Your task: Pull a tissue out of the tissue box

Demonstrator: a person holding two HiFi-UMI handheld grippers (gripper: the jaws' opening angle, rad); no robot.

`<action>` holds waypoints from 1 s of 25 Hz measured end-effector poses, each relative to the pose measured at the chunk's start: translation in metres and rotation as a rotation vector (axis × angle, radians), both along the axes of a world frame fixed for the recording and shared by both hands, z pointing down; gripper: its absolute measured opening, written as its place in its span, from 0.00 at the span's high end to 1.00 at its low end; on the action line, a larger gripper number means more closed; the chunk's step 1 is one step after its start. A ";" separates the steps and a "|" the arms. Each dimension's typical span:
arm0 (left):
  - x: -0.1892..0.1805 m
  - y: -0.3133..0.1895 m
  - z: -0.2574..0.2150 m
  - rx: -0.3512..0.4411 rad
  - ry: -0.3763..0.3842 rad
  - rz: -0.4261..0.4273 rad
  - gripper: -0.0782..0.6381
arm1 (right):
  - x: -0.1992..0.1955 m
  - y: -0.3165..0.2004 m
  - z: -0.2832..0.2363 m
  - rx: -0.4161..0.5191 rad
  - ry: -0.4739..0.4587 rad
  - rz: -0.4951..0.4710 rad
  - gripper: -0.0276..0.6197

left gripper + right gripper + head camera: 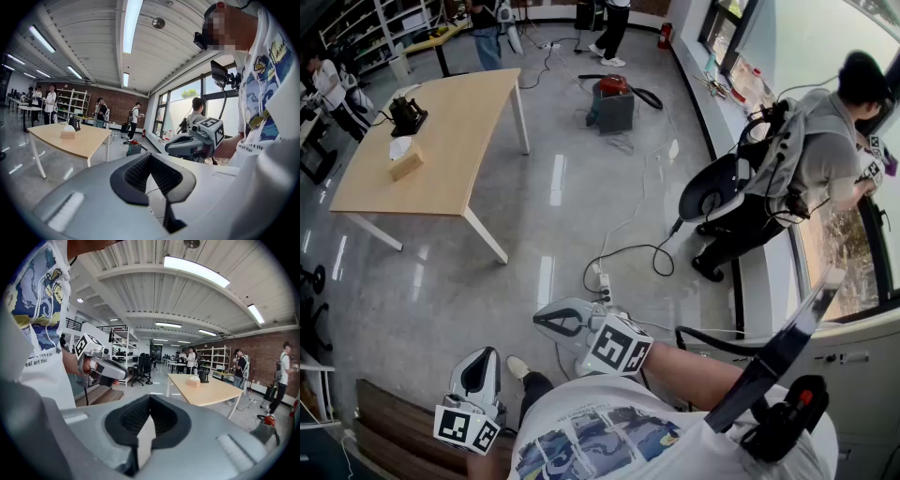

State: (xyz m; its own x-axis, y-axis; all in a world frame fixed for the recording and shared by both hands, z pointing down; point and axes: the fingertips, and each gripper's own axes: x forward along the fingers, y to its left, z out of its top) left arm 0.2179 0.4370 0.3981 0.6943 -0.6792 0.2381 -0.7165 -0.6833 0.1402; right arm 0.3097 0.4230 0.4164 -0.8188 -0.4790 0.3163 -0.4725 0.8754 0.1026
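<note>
The tissue box (406, 161) is a tan box with a white tissue sticking out of its top. It sits on a light wooden table (459, 122) far across the room, and shows small in the left gripper view (68, 134) and the right gripper view (192, 382). Both grippers are held close to my body, far from the table. My left gripper (478, 372) is shut with nothing in it, its tips meeting (150, 157). My right gripper (558, 322) is likewise shut and empty (150, 397). Each shows in the other's view: right gripper (194, 140), left gripper (105, 369).
A black device (406, 114) stands on the table beyond the box. A red machine (612, 98), a cable and a power strip (602, 281) lie on the glossy floor. A person (806, 178) sits by the window at right. A wooden bench (394, 431) is at my lower left.
</note>
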 end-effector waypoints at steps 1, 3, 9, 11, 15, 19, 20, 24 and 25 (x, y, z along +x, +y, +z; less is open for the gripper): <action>-0.004 0.001 0.000 -0.005 0.001 0.005 0.88 | -0.005 0.002 0.000 -0.008 -0.008 -0.001 0.95; -0.010 0.002 0.002 -0.016 0.002 0.020 0.88 | -0.013 0.006 0.000 -0.019 -0.018 0.001 0.95; -0.016 0.001 0.008 -0.031 0.010 0.083 0.88 | -0.020 0.005 0.003 -0.041 0.013 0.044 0.95; -0.029 -0.006 0.011 -0.030 0.015 0.065 0.88 | -0.033 -0.005 0.006 -0.038 0.003 0.030 0.95; -0.055 -0.017 0.018 -0.044 0.030 0.025 0.88 | -0.052 -0.019 0.009 -0.052 -0.018 0.026 0.95; -0.090 -0.033 0.013 -0.028 0.035 -0.030 0.88 | -0.081 -0.035 0.008 -0.065 -0.012 -0.010 0.95; -0.099 -0.038 0.011 -0.023 0.033 -0.040 0.88 | -0.087 -0.040 0.007 -0.064 -0.007 -0.016 0.95; -0.146 -0.058 0.002 0.002 0.028 -0.077 0.88 | -0.126 -0.062 0.004 -0.082 0.025 -0.027 0.95; -0.160 -0.063 0.000 0.008 0.027 -0.084 0.88 | -0.140 -0.069 0.003 -0.077 0.027 -0.030 0.95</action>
